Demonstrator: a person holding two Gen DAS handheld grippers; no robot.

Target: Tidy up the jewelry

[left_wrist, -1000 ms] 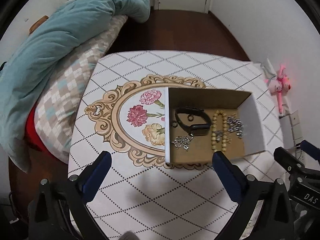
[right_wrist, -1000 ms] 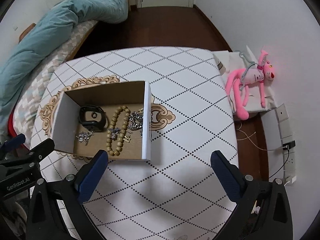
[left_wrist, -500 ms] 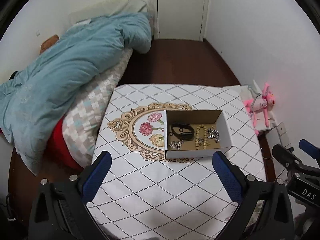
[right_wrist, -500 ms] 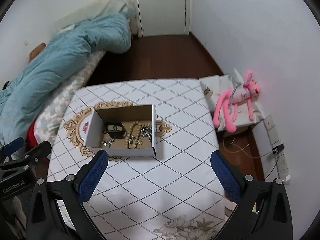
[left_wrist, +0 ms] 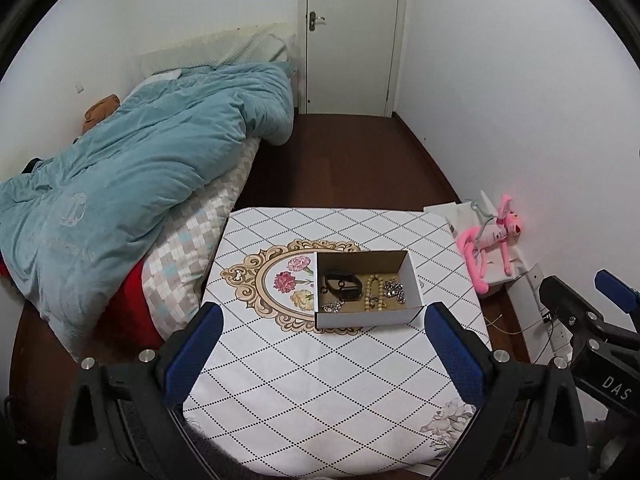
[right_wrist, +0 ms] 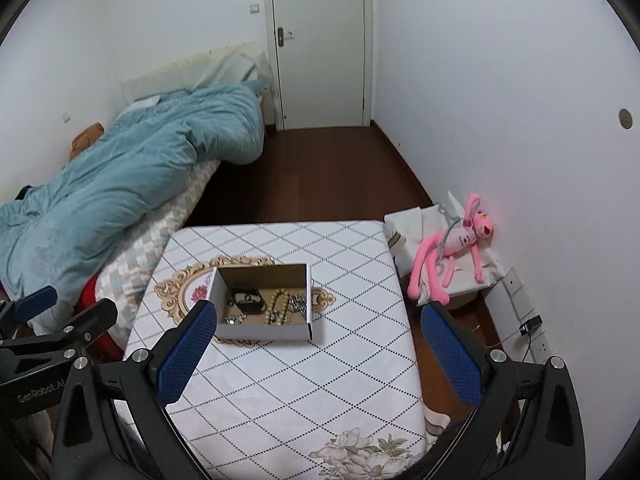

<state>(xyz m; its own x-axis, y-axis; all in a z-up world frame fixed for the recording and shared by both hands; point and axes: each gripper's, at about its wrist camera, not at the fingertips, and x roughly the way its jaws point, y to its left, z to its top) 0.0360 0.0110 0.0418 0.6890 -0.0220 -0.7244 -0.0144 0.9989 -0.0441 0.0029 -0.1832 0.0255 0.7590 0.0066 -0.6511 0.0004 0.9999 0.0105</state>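
Note:
An open cardboard box (left_wrist: 367, 319) (right_wrist: 262, 331) sits on the patterned table (left_wrist: 312, 384) (right_wrist: 304, 392). Inside lie a black wristband (left_wrist: 343, 286) (right_wrist: 247, 300), a beige bead bracelet (left_wrist: 374, 292) (right_wrist: 277, 306) and silver chain pieces (left_wrist: 394, 290) (right_wrist: 298, 303). My left gripper (left_wrist: 322, 348) is open and empty, high above and well back from the box. My right gripper (right_wrist: 316, 350) is open and empty too, equally far back. Each gripper shows at the edge of the other's view.
A bed with a teal duvet (left_wrist: 128, 176) (right_wrist: 120, 172) stands left of the table. A pink plush toy (left_wrist: 490, 240) (right_wrist: 452, 248) lies on a white box at the right wall. A closed door (left_wrist: 352, 36) is at the far end, with dark floor between.
Both grippers have pulled up and back from the box, so the table and room now fill the views. Both stay open. The box's contents have not moved.

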